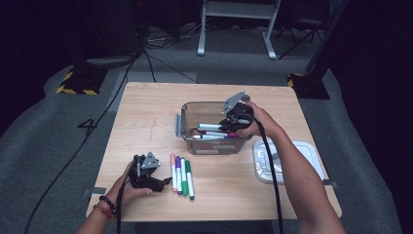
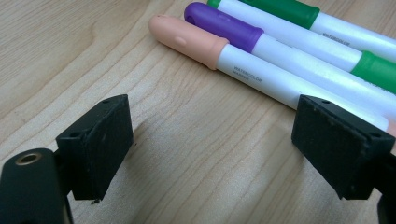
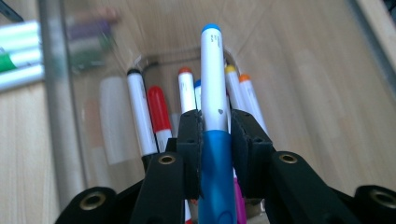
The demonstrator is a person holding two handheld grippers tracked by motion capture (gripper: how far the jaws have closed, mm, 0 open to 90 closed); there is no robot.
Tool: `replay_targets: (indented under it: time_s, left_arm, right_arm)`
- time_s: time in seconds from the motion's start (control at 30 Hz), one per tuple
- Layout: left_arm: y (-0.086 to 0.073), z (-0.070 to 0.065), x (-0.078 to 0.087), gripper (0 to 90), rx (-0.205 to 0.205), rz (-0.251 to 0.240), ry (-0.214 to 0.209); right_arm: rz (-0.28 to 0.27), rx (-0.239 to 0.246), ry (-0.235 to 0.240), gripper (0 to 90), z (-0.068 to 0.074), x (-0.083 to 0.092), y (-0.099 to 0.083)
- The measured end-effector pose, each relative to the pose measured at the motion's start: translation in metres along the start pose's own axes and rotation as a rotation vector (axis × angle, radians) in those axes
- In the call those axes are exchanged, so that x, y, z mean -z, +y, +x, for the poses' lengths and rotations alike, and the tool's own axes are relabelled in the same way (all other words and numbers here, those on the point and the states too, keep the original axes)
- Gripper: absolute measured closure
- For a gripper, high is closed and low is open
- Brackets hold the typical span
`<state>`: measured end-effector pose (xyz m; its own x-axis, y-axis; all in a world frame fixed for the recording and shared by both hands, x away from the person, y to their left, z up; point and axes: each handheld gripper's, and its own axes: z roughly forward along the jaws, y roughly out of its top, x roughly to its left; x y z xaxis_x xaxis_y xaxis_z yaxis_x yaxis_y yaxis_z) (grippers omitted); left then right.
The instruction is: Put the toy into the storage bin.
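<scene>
A clear plastic container [image 1: 187,122] stands mid-table with several markers [image 3: 159,112] lying in it. My right gripper [image 1: 228,127] hangs over the container's right end. In the right gripper view it [image 3: 215,135] is shut on a blue-capped marker [image 3: 212,70], whose white barrel points out over the markers below. My left gripper [image 1: 164,182] rests on the table at the front left, jaws open and empty [image 2: 212,135]. Just beyond them lies a row of markers: a peach-capped marker [image 2: 187,39], a purple-capped marker [image 2: 224,25] and green-capped markers [image 2: 378,70].
The container's lid [image 1: 288,162] lies flat at the front right, beside my right forearm. A cable trails from each gripper toward the table's front edge. Beyond the wooden table [image 1: 146,112] are grey floor, cables and stand legs.
</scene>
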<state>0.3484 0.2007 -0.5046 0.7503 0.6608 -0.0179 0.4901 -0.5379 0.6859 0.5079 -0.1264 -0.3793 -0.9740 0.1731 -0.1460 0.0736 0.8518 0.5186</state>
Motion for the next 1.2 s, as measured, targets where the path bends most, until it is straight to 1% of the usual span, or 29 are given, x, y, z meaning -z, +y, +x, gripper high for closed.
replay_targets:
  time_s: [0.17,0.2,0.3,0.37,0.47,0.5,0.53,0.57,0.6,0.67,0.7,0.77,0.8,0.83,0.87,0.9,1.0,1.03,1.07,1.1,1.17,1.2]
  left_arm:
    - [0.0,0.0,0.0,13.1,0.0,-0.001,0.0]
    - [0.0,0.0,0.0,13.1,0.0,0.0,0.0]
    - [0.0,0.0,0.0,13.1,0.0,-0.001,0.0]
    - [0.0,0.0,0.0,13.1,0.0,-0.001,0.0]
    - [0.0,0.0,0.0,13.1,0.0,0.0,0.0]
    - [0.0,0.0,0.0,13.1,0.0,0.0,0.0]
    - [0.0,0.0,0.0,13.1,0.0,0.0,0.0]
    - [0.0,0.0,0.0,13.1,0.0,0.0,0.0]
    - [0.0,0.0,0.0,13.1,0.0,0.0,0.0]
    - [0.0,0.0,0.0,13.1,0.0,0.0,0.0]
    - [0.0,0.0,0.0,13.1,0.0,0.0,0.0]
    - [0.0,0.0,0.0,13.1,0.0,-0.001,0.0]
    - [0.0,0.0,0.0,13.1,0.0,0.0,0.0]
    - [0.0,0.0,0.0,13.1,0.0,0.0,0.0]
    - [0.0,0.0,0.0,13.1,0.0,-0.001,0.0]
    - [0.0,0.0,0.0,13.1,0.0,0.0,0.0]
    - [0.0,0.0,0.0,13.1,-0.001,0.0,0.001]
    - [0.0,0.0,0.0,13.1,0.0,0.0,0.001]
    - [0.0,0.0,0.0,13.1,0.0,0.0,0.0]
    - [0.0,0.0,0.0,13.0,0.0,0.0,0.0]
    - [0.0,0.0,0.0,13.1,0.0,0.0,0.0]
    - [0.0,0.0,0.0,13.1,0.0,0.0,0.001]
  right_arm:
    - [0.108,0.039,0.043,74.9,0.002,-0.011,0.004]
    - [0.123,0.038,0.05,74.9,0.003,-0.013,0.005]
    - [0.148,0.042,0.058,74.9,0.004,-0.019,0.007]
    - [0.166,0.046,0.054,74.8,0.004,-0.02,0.008]
    - [0.186,0.038,0.058,74.7,0.003,-0.023,0.007]
    - [0.203,0.04,0.062,74.5,0.003,-0.023,0.007]
    - [0.209,0.039,0.063,74.3,0.003,-0.024,0.006]
    - [0.223,0.031,0.061,73.5,0.003,-0.025,0.006]
    - [0.227,0.03,0.063,72.3,0.003,-0.025,0.006]
    - [0.219,0.032,0.059,69.2,0.002,-0.025,0.006]
    - [0.222,0.02,0.055,69.1,0.003,-0.024,0.006]
    - [0.206,0.024,0.047,66.9,0.002,-0.023,0.006]
    - [0.193,0.013,0.037,64.9,0.001,-0.021,0.006]
    - [0.154,-0.005,0.029,64.3,0.0,-0.017,0.005]
    - [0.136,-0.013,0.028,63.3,0.0,-0.014,0.004]
    - [0.104,-0.019,0.02,61.0,0.0,-0.01,0.003]
    - [0.008,-0.06,-0.014,53.9,0.002,0.005,0.001]
    - [-0.024,-0.078,-0.017,51.3,0.004,0.01,0.0]
    - [-0.057,-0.095,-0.032,47.9,0.006,0.016,-0.001]
    - [-0.077,-0.103,-0.047,46.5,0.008,0.02,-0.001]
    - [-0.147,-0.134,-0.082,40.9,0.014,0.033,-0.004]
    - [-0.174,-0.154,-0.103,40.1,0.017,0.038,-0.005]
